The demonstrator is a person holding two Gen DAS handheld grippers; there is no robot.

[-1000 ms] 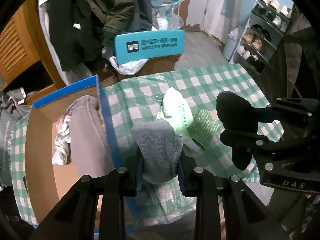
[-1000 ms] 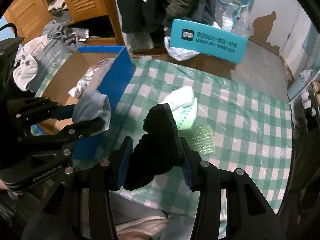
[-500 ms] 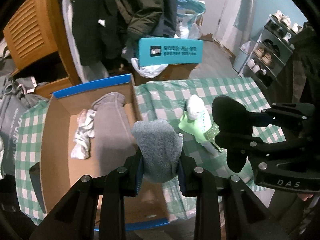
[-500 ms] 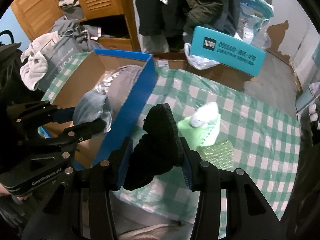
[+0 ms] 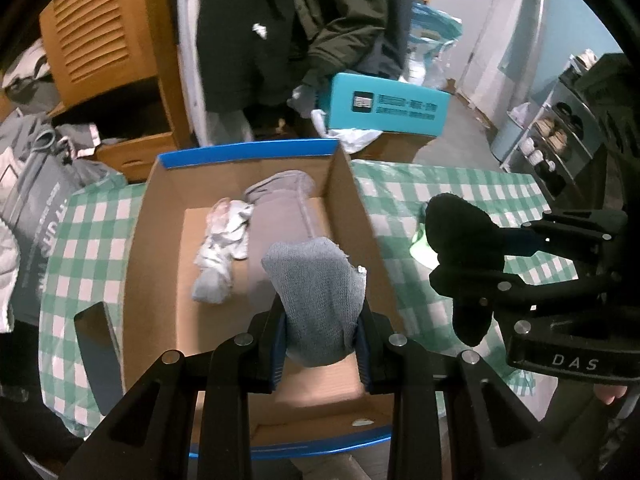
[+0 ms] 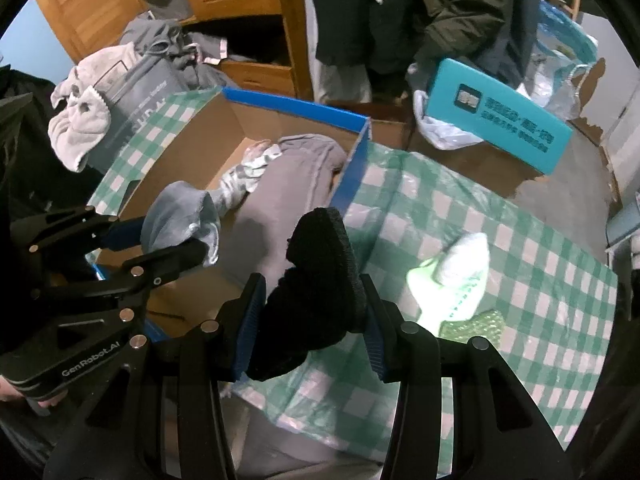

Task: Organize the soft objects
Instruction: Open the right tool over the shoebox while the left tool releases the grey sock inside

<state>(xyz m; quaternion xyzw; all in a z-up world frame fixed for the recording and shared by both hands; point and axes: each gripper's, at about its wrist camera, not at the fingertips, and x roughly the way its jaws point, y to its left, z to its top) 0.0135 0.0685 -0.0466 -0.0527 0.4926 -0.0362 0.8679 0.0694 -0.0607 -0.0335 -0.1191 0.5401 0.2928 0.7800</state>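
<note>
Here, left gripper (image 5: 320, 320) clamping one grey sock (image 5: 316, 288), right gripper (image 6: 308, 312) clamping one black sock (image 6: 316, 280), seemingly two garments in one box (image 5: 156, 232).

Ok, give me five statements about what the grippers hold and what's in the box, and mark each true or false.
1. The left gripper is shut on a grey sock. True.
2. The right gripper is open, holding nothing. False: it is shut on a black sock.
3. The cardboard box already holds a grey folded garment and a light crumpled cloth. True.
4. The green packet lies inside the box. False: it lies on the checked tablecloth, outside the box.
5. The grey sock hangs over the open box. True.
</note>
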